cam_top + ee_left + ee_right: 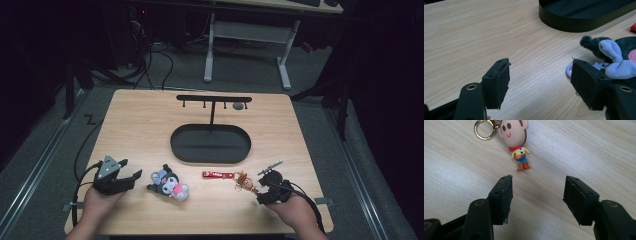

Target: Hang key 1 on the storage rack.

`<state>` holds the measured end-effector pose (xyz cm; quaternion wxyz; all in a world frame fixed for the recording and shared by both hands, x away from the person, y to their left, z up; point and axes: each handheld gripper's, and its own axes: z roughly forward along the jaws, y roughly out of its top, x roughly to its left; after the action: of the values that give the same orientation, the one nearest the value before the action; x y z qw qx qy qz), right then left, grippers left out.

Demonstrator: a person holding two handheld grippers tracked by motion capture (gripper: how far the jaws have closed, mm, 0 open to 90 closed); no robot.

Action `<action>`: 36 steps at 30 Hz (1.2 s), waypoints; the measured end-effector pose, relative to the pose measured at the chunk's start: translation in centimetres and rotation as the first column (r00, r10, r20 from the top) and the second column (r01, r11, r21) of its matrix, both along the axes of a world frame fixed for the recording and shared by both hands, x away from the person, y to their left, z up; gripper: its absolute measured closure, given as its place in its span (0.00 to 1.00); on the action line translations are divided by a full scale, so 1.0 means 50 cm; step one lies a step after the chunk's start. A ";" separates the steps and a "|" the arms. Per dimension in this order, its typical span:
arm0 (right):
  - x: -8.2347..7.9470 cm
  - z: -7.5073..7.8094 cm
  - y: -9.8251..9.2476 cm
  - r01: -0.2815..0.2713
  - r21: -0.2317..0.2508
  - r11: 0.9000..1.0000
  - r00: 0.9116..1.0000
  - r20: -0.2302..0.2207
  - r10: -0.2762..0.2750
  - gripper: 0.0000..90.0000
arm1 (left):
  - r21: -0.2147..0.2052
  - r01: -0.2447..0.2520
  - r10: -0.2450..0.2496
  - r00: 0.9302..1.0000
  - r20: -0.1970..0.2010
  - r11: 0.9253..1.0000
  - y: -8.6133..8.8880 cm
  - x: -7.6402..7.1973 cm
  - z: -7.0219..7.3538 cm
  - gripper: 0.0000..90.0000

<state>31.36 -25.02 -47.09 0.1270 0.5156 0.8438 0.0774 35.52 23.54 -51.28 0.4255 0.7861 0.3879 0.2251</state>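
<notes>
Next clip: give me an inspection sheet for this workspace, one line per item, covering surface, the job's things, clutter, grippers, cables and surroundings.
Surface: light wooden table, bare between items.
Job's things: cowboy figure keychain with gold ring lies flat ahead of the right gripper, red strap attached; dark plush keychain lies beside the left gripper; black hook stand rises from an oval tray.
Clutter: nothing seen.
Grippers: left gripper open, holding nothing; right gripper open, holding nothing.
Cables: one trails from each gripper; more on the floor behind.
Surroundings: dark room, grey floor, white desk frame behind.
</notes>
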 end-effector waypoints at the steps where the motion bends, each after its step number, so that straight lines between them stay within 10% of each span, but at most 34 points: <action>1: 0.002 0.001 0.003 -0.005 -0.002 1.000 1.000 -0.009 0.005 0.43 | 0.001 0.000 0.000 1.000 -0.002 1.000 0.001 0.000 0.000 0.35; 16: 0.047 -0.001 0.027 -0.066 -0.007 0.998 0.987 -0.150 0.064 0.39 | 0.004 -0.002 0.002 1.000 -0.010 1.000 0.006 -0.003 -0.003 0.35; 36: 0.090 -0.018 0.065 -0.101 -0.007 0.995 0.986 -0.134 0.100 0.51 | -0.001 -0.003 0.003 1.000 -0.012 1.000 0.007 -0.002 -0.002 0.35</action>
<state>35.87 -21.75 -47.97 0.0697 0.4755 0.8759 0.0434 35.43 23.91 -51.39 0.4231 0.7866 0.3917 0.2212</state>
